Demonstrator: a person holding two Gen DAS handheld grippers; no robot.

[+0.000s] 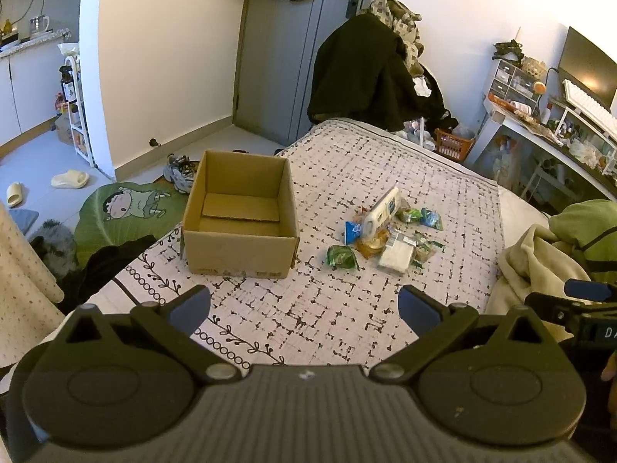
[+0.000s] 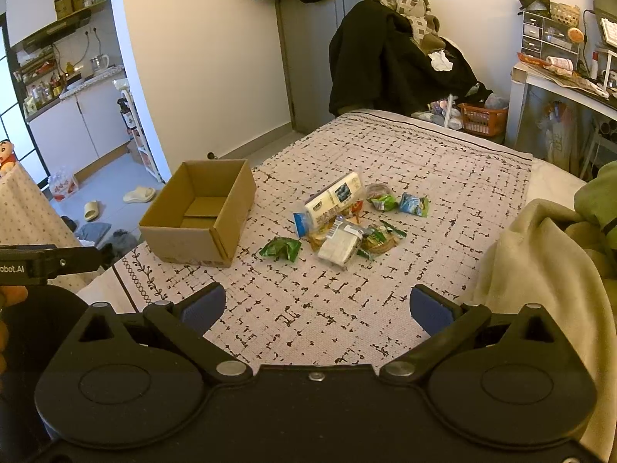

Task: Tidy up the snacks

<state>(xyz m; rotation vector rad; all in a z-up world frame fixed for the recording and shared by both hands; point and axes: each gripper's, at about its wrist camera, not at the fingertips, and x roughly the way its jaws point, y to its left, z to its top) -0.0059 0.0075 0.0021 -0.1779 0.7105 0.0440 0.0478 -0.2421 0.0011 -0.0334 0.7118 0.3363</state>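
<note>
Left wrist view: left gripper (image 1: 304,308) hangs over the bedspread (image 1: 327,332), jaws spread wide, empty; the right gripper (image 2: 317,306) likewise. Farther off, an open cardboard box (image 1: 239,245) sits beside the scattered snacks (image 1: 389,237).

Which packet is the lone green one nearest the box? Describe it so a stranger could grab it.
On the patterned bedspread, right of the open cardboard box, lies a heap of snacks. The crumpled green packet lies between box and heap, at the heap's edge nearest the box. Unlike the other greenish packets, it lies a little apart.
</note>
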